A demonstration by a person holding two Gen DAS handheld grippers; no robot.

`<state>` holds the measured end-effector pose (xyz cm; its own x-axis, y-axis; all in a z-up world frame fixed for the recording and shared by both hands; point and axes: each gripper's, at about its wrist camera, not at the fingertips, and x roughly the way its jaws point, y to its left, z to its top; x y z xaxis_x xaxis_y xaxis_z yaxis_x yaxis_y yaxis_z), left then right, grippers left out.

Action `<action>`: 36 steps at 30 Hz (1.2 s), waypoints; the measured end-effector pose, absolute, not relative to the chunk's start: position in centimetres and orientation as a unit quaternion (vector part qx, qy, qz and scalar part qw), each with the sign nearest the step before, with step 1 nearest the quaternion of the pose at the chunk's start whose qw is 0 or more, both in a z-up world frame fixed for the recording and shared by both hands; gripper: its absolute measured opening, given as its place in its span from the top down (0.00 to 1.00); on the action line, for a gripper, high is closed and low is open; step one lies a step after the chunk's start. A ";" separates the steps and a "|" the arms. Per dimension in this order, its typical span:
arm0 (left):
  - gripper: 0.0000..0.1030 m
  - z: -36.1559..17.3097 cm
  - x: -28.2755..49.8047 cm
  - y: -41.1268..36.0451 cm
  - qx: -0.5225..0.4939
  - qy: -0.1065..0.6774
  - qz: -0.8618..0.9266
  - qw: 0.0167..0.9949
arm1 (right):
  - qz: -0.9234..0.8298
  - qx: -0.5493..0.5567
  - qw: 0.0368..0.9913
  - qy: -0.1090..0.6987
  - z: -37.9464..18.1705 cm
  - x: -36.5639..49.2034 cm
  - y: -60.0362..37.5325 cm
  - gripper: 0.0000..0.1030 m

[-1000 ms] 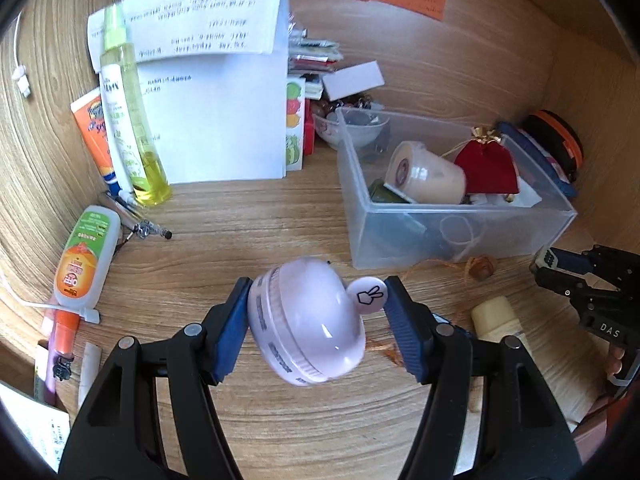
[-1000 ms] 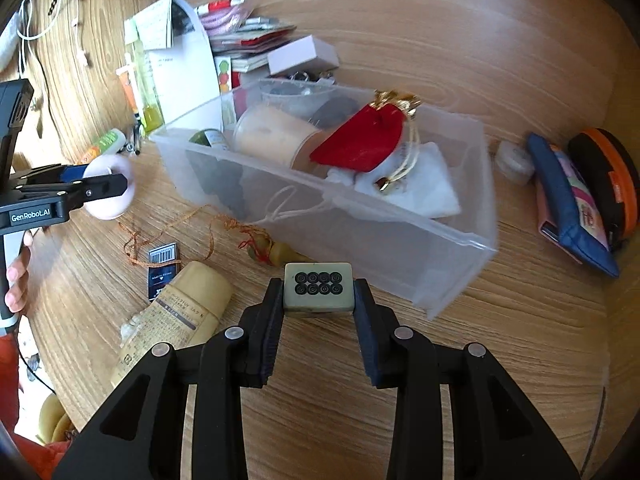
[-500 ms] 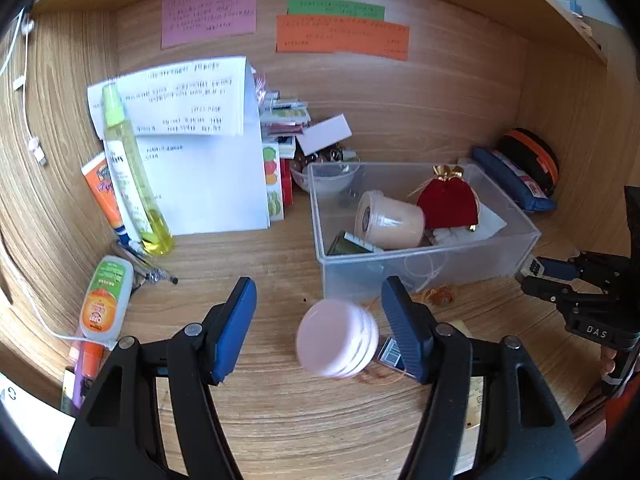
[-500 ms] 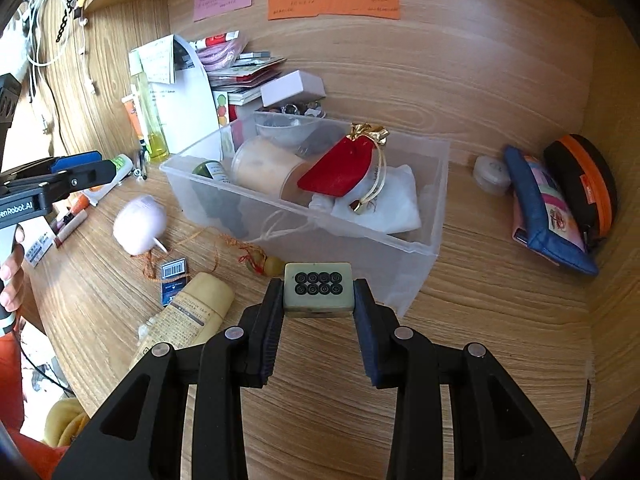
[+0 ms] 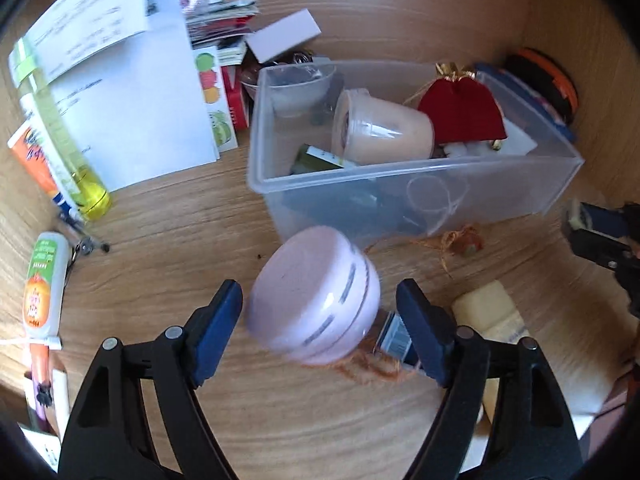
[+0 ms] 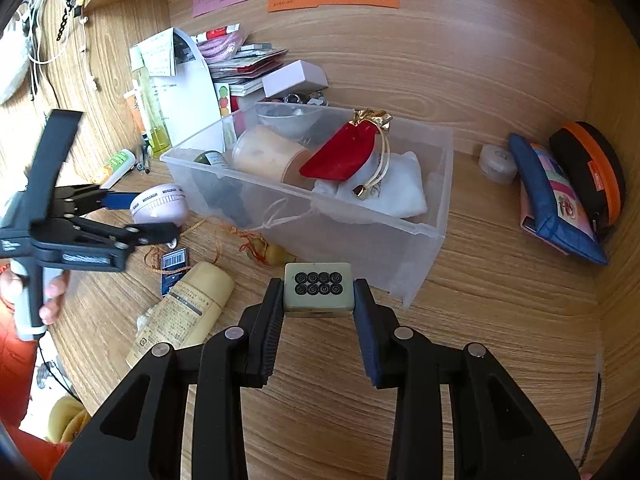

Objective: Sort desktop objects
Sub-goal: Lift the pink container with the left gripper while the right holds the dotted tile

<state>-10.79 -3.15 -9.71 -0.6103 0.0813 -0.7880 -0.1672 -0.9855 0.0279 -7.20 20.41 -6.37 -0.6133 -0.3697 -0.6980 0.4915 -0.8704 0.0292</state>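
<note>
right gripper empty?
No, the right gripper is shut on a mahjong tile with eight black circles, held above the desk in front of the clear bin.

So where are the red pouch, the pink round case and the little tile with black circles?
Red pouch [image 6: 340, 156], right wrist view, cloth body.
Pink round case [image 5: 316, 300], left wrist view, its side.
Tile [image 6: 319, 289], right wrist view, dotted face.
</note>
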 end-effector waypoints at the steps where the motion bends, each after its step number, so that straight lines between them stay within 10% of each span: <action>1: 0.23 -9.9 -11.0 -3.0 -0.435 0.050 0.896 0.068 | -0.894 0.368 0.241 0.083 -6.4 -7.2 20.5 0.70; 4: 0.39 -10.0 -10.9 -3.1 -0.428 0.049 0.901 0.061 | -0.896 0.366 0.240 0.081 -6.4 -7.2 20.7 0.70; 29: 0.39 -4.6 -6.1 -4.7 -0.365 -0.026 0.924 0.111 | -0.877 0.412 0.222 0.112 -10.5 -5.9 21.7 0.60; 36: 0.39 -4.0 -5.6 -4.7 -0.356 -0.031 0.927 0.116 | -0.879 0.407 0.219 0.116 -10.8 -5.9 21.2 0.78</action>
